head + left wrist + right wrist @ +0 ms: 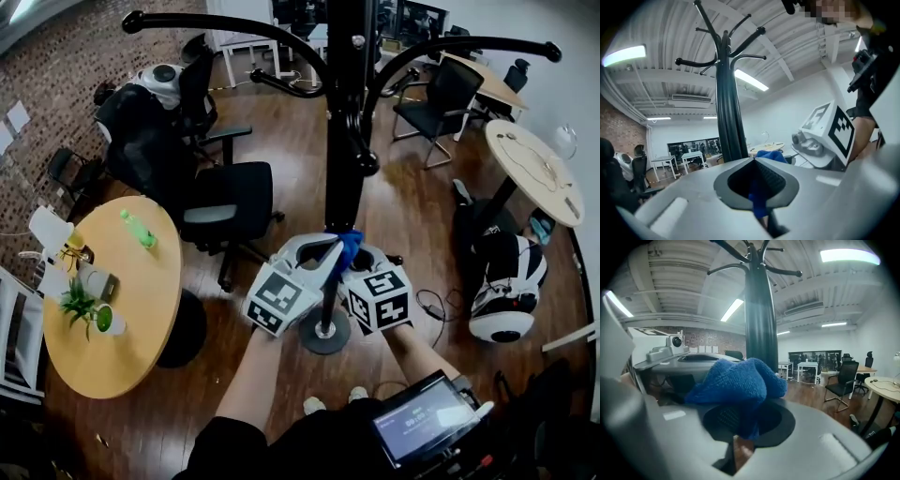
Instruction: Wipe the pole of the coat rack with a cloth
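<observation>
The black coat rack (344, 112) stands in the middle of the room, its curved hooks spreading from the top of the pole (343, 159). Left of the pole is a round wooden table (131, 309) with a green bottle and a small plant on it. Between the table and the pole is a black office chair (228, 202). Low on the pole, above its round base (324, 336), both tools meet. The left gripper (754, 161) comes in from the pole's left, its jaws closed on a thin strip of the cloth (736, 380). The right gripper (745, 413), on the pole's right, is clamped on the bunched bulk of the cloth. The blue cloth sits right against the pole's front between the two grippers.
</observation>
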